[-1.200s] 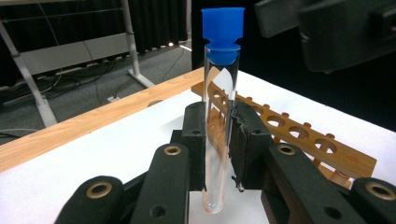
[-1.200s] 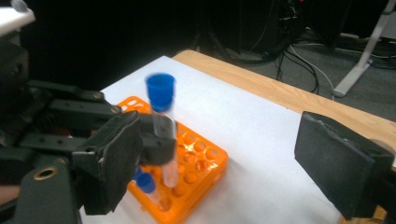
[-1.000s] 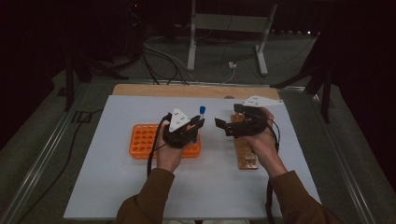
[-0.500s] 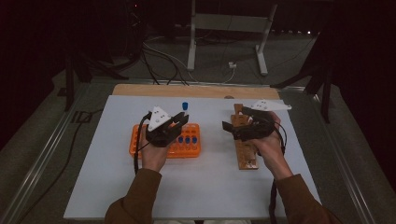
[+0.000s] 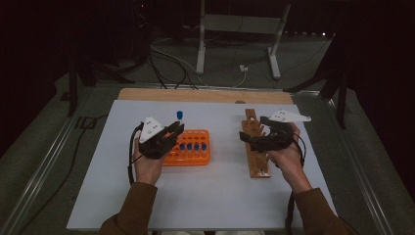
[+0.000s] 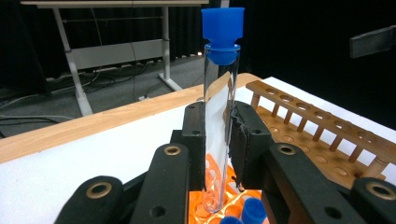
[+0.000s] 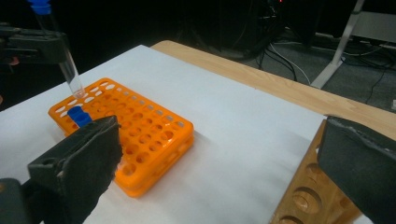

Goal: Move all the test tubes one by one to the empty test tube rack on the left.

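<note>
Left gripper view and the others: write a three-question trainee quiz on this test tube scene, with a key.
1. True or false: the left gripper is shut on the test tube.
2. What colour is the tube's cap? A red, B blue, C white.
3. Fill in: the right gripper, jaws apart, hovers over the ____ rack, not the orange rack.

Key: 1 true; the pads clamp the clear tube upright above the orange rack. 2 B. 3 wooden.
</note>
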The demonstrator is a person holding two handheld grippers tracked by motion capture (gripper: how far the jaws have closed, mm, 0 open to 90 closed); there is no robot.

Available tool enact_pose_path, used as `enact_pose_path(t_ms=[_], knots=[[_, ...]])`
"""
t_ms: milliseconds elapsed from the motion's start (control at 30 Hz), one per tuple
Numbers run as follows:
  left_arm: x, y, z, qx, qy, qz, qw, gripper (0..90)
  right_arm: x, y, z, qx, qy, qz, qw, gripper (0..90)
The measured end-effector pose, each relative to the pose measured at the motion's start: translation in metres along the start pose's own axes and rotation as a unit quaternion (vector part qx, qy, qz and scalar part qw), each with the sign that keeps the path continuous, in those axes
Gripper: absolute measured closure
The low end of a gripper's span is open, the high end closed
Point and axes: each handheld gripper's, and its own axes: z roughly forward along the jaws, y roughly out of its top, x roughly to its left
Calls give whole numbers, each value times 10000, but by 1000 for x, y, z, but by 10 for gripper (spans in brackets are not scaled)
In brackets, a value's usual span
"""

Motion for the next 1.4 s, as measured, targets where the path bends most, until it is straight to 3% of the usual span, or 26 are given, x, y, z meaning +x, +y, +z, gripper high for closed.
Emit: enact_pose_path(t_ms=[233,533,1400], knots=[[-1,-13,-3,112,70,59,9999,783,-5,-8,-4,-6,-16,101,9999,1],[4,-28,-3,191,136,-34,9997,783,-10,-17,-5,7,-36,208,9998,1],[0,-65,-1,335,242,-93,9991,784,-10,-32,-8,-40,-19,294,9996,1]])
